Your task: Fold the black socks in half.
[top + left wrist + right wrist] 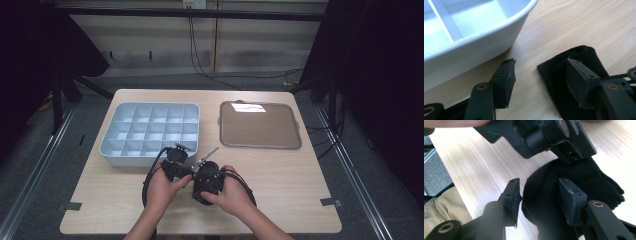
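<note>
I have both grippers low over the pale wooden table [280,170], close together near its front edge. A black knitted fabric piece [549,195], maybe a sock or glove, lies on the wood between them, just beside the near corner of the white plastic compartment tray [474,47]. My left gripper [539,77] stands released, one pad over the fabric's edge. My right gripper [540,197] straddles the fabric; I cannot tell if it pinches it.
</note>
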`<state>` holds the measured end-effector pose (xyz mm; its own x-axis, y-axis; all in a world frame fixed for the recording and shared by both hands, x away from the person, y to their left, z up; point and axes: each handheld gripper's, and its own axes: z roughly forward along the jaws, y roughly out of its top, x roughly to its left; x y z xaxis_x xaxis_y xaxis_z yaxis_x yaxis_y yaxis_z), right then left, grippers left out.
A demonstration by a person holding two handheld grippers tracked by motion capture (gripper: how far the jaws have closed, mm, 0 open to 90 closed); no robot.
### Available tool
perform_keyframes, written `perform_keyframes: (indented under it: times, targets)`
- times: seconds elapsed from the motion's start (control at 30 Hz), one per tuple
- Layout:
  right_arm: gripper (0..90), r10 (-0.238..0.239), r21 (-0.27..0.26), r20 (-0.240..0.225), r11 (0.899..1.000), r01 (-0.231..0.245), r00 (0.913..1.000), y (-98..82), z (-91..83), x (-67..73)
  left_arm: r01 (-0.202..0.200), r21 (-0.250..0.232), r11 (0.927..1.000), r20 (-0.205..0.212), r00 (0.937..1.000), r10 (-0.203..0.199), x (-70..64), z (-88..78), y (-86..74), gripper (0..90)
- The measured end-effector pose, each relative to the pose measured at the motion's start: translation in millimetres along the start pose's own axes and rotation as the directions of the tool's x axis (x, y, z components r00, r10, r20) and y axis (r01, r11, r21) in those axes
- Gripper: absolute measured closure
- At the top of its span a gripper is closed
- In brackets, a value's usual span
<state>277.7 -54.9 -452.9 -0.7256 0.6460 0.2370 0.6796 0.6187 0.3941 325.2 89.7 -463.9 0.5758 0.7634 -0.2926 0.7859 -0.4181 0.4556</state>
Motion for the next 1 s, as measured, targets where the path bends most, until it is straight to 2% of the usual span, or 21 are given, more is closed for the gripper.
perform_keyframes:
  times: [0.2,0.4,0.53,0.57,0.6,0.7,0.73,0.77,0.8,0.83,1.0]
  targets:
    - [49.9,-0.004,-0.003,-0.008,1.000,0.004,1.0000,1.5,-5.7,1.4,-0.006,0.005,1.0000,-0.003,1.0000,0.006,0.9,1.2,0.7,41.7]
    - [50.7,-0.006,-0.001,-0.002,1.000,0.006,1.0000,2.3,-15.8,0.3,-0.008,0.006,0.9999,-0.014,0.9999,0.008,1.8,1.9,-0.2,42.3]
    - [53.1,0.008,-0.015,0.012,1.000,-0.008,0.9999,2.1,-29.0,-5.9,-0.010,0.011,0.9999,-0.022,0.9997,0.010,2.5,1.9,-0.6,43.0]
    - [57.6,0.018,-0.027,0.018,0.999,-0.018,0.9997,2.2,-35.5,-10.1,-0.019,0.018,0.9997,-0.027,0.9994,0.019,3.2,2.5,-0.9,43.1]
    - [57.6,0.018,-0.027,0.018,0.999,-0.018,0.9997,2.2,-35.5,-10.1,-0.019,0.018,0.9997,-0.027,0.9994,0.019,3.2,2.5,-0.9,43.1]
    - [65.0,0.051,-0.034,0.025,0.998,-0.050,0.9984,1.7,-44.7,-18.4,-0.012,0.024,0.9996,-0.026,0.9996,0.013,3.6,4.6,-2.6,43.1]
    - [65.0,0.051,-0.034,0.025,0.998,-0.050,0.9984,1.7,-44.7,-18.4,-0.014,0.024,0.9996,-0.023,0.9996,0.015,4.4,4.9,-3.1,43.1]
    - [69.9,0.063,-0.028,0.036,0.998,-0.062,0.9974,-0.1,-45.3,-23.5,-0.011,0.026,0.9996,-0.021,0.9997,0.012,5.0,5.7,-3.9,43.0]
    - [69.9,0.063,-0.028,0.036,0.998,-0.062,0.9974,-0.1,-45.3,-23.5,-0.011,0.026,0.9996,-0.021,0.9997,0.012,5.0,5.7,-3.9,42.9]
    - [73.6,0.068,-0.013,0.030,0.998,-0.068,0.9972,-2.5,-42.1,-26.6,-0.010,0.023,0.9997,-0.019,0.9998,0.011,5.5,5.6,-4.0,42.9]
    - [73.1,0.057,0.010,0.015,0.998,-0.057,0.9983,-5.3,-31.5,-23.7,-0.013,0.025,0.9996,-0.026,0.9996,0.013,5.6,4.0,-4.1,42.8]
